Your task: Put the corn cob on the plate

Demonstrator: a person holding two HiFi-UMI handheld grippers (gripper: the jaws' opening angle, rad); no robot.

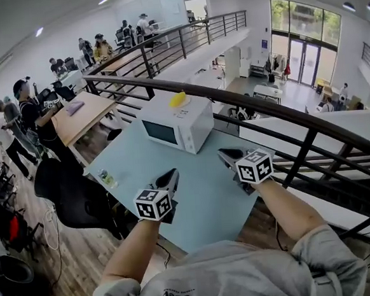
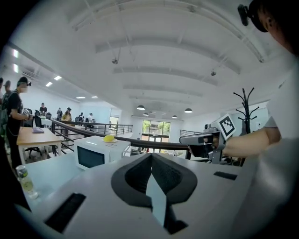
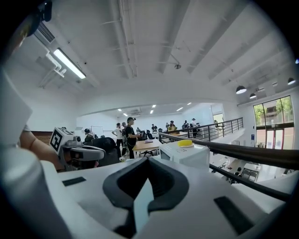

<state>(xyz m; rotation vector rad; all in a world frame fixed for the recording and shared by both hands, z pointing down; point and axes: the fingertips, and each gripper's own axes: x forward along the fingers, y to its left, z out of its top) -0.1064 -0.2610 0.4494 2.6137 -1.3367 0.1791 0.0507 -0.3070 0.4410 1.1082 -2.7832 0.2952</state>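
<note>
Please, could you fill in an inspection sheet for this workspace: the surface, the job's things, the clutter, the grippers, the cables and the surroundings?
Surface: light blue table, carrying a white microwave.
Job's things: a yellow item lies on top of the microwave; too small to tell whether it is the corn cob, the plate or both.
Clutter: one small bottle near the table's left edge.
Grippers: left gripper and right gripper are both shut and empty, held over the table, apart from each other.
Cables: a white cable on the floor by the black chair.
Surroundings: dark railing behind the table; people at desks on the left.
</note>
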